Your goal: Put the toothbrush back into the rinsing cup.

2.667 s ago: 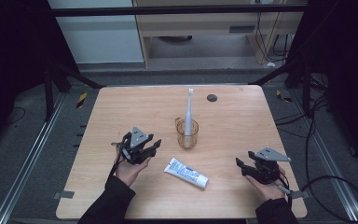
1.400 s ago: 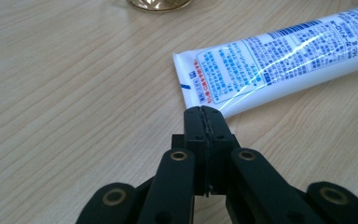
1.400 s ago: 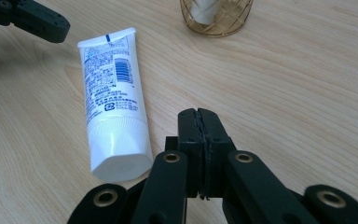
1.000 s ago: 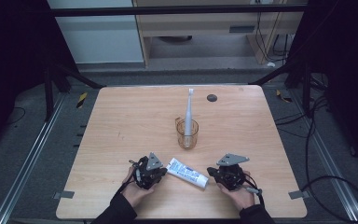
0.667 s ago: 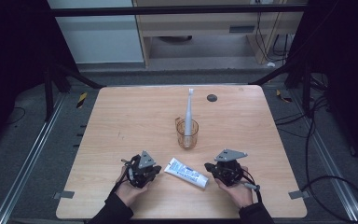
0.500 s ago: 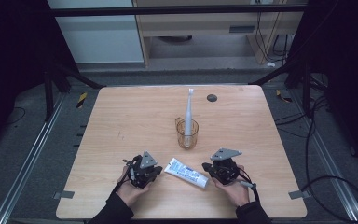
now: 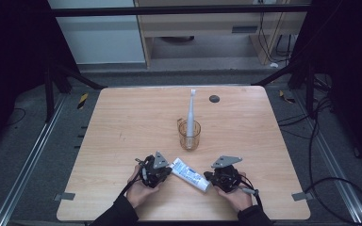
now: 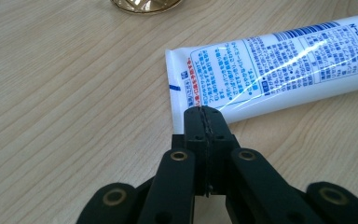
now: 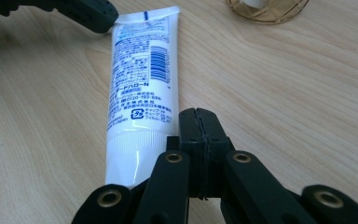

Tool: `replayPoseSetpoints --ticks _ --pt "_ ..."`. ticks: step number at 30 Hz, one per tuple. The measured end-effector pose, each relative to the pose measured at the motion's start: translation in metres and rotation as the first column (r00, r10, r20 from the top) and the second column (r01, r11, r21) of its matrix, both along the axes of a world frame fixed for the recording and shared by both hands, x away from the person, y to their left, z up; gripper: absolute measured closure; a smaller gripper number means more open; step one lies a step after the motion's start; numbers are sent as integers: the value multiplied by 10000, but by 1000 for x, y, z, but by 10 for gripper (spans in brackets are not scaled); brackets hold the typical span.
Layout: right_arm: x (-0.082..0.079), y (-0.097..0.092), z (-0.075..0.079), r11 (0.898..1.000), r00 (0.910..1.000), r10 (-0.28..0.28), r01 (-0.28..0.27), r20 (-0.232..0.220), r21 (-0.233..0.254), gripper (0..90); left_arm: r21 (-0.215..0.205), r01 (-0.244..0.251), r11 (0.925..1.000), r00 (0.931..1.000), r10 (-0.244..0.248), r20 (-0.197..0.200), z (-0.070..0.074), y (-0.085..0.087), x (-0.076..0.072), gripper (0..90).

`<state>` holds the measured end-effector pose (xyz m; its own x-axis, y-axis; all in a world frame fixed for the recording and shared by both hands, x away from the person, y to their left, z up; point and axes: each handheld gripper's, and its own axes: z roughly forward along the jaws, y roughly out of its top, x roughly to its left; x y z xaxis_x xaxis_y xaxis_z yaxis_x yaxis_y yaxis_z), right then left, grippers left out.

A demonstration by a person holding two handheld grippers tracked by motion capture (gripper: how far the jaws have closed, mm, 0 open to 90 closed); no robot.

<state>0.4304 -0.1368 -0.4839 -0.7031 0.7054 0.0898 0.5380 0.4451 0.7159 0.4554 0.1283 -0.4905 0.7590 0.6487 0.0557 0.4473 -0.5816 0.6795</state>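
The tube lies flat on the counter, near its front edge, between my two grippers. It is white with blue print, and it runs aslant: crimped end toward 10 o'clock, white cap toward 4 o'clock. In the left gripper view the tube shows its crimped end up close; in the right gripper view the tube shows its cap end nearest, the crimp farthest.

My left gripper sits at the tube's 9 o'clock, at the crimped end. Its jaws are pressed together with nothing between them, and in its own view the left gripper has its tips at the crimp's lower corner; I cannot tell whether they touch it.

My right gripper sits at the tube's 3 o'clock, at the cap end. Its jaws are likewise pressed together, empty. In its own view the right gripper stands just beside the cap, on the cap's right, not on it.

At 12 o'clock from the tube, apart from it, stands an amber cup, upright, with a white toothbrush standing in it, head up. At 1 o'clock beyond the cup, near the far edge, is a small dark disc set in the counter.
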Motion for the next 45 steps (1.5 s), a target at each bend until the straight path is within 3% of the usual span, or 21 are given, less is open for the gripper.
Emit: replayPoseSetpoints --ticks 6,11,20,27,31,39,45 --pt "-6 0 0 9999 9999 94 -93 -47 99 900 -115 16 9999 10000 -16 30 0 -5 1 895" --pt "-7 -1 0 9999 9999 66 -65 -97 107 899 -284 -150 9995 9999 152 82 5 2 0 896" --pt "-1 -21 17 9957 9954 -793 765 529 524 828 -824 -993 9916 9943 1021 309 22 44 -6 883" --pt "3 -31 36 9921 9887 -1147 1090 969 616 700 -1039 -1723 9796 9835 1770 379 27 82 -10 841" --pt "5 -32 46 9906 9857 -1297 1241 1073 575 615 -822 -2218 9716 9731 2260 455 24 99 -9 789" --pt "11 -25 63 9903 9862 -1357 1320 952 444 499 -620 -3219 9448 9438 3254 583 17 122 1 643" --pt "18 -13 66 9906 9867 -1361 1341 892 274 404 -540 -3489 9356 9345 3517 550 12 129 7 560"
